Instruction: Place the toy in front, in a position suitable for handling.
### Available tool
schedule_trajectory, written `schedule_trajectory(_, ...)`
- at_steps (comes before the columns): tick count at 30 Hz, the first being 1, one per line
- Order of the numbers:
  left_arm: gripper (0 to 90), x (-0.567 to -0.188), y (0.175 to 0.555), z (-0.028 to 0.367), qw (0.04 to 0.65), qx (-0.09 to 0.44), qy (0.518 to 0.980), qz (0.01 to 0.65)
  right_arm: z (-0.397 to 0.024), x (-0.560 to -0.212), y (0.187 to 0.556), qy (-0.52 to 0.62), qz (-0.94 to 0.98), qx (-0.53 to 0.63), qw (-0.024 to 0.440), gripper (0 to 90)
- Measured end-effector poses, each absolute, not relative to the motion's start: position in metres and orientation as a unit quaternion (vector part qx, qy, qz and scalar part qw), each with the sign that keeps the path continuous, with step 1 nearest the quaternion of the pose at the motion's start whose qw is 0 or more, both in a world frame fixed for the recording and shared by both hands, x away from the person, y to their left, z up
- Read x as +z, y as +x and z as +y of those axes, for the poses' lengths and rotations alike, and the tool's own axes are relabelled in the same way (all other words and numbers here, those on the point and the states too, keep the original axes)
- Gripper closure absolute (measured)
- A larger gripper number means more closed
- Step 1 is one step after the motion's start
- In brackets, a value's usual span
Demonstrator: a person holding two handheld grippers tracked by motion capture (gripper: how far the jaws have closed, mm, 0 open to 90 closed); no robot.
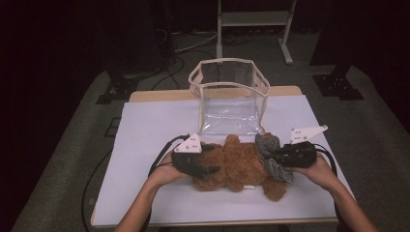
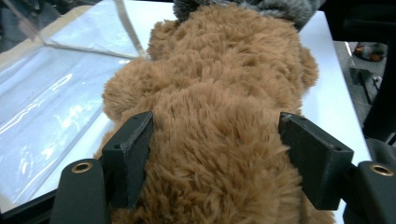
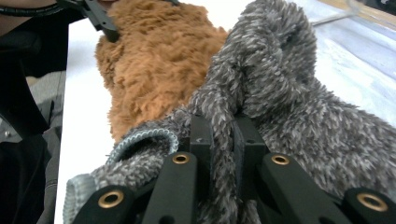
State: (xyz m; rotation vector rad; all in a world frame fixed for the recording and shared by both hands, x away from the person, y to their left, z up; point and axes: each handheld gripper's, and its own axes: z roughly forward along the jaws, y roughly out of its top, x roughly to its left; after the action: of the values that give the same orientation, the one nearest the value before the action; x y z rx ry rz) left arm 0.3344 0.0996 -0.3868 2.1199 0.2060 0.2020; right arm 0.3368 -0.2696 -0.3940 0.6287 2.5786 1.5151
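A brown plush teddy bear (image 1: 237,162) lies on the white table top (image 1: 145,125). A grey fuzzy knit garment (image 1: 270,147) covers the bear's right end. My left gripper (image 1: 212,158) comes in from the left, and its jaws press into the fur on both sides of the bear (image 2: 219,93). My right gripper (image 1: 276,159) comes in from the right. Its jaws stand nearly together, pinching a fold of the grey garment (image 3: 289,93). A ribbed cuff (image 3: 140,140) of that garment hangs beside the right gripper (image 3: 224,135). The bear (image 3: 149,60) shows beyond it.
A clear plastic bag (image 1: 229,104) with cream trim stands open-topped just behind the bear, near the table's far edge. Cables trail from both grippers across the table. A metal frame (image 1: 254,21) stands on the floor beyond the table.
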Motion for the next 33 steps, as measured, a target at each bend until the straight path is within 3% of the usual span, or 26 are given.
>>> schedule_trajectory(19, 25.0, -0.389, 0.329, 0.098, 0.481, 0.081, 0.869, 0.080, -0.331, -0.432, 0.314, 0.287, 0.846, 0.446, 0.051, 77.9)
schedule_trajectory(21, 24.7, -0.389, 0.328, 0.099, 0.484, 0.083, 0.868, 0.078, -0.344, -0.436, 0.310, 0.301, 0.845, 0.439, 0.053, 75.2)
schedule_trajectory(22, 24.4, -0.389, 0.328, 0.100, 0.489, 0.082, 0.865, 0.080, -0.355, -0.438, 0.308, 0.315, 0.840, 0.439, 0.046, 64.5)
schedule_trajectory(25, 24.1, -0.389, 0.329, 0.101, 0.490, 0.081, 0.864, 0.082, -0.360, -0.437, 0.306, 0.317, 0.837, 0.443, 0.050, 57.0)
schedule_trajectory(26, 23.3, -0.388, 0.329, 0.101, 0.489, 0.083, 0.864, 0.081, -0.359, -0.430, 0.305, 0.309, 0.835, 0.451, 0.058, 49.4)
schedule_trajectory(33, 20.2, -0.381, 0.328, 0.110, 0.490, 0.093, 0.862, 0.086, -0.331, -0.404, 0.309, 0.248, 0.838, 0.480, 0.080, 35.5)
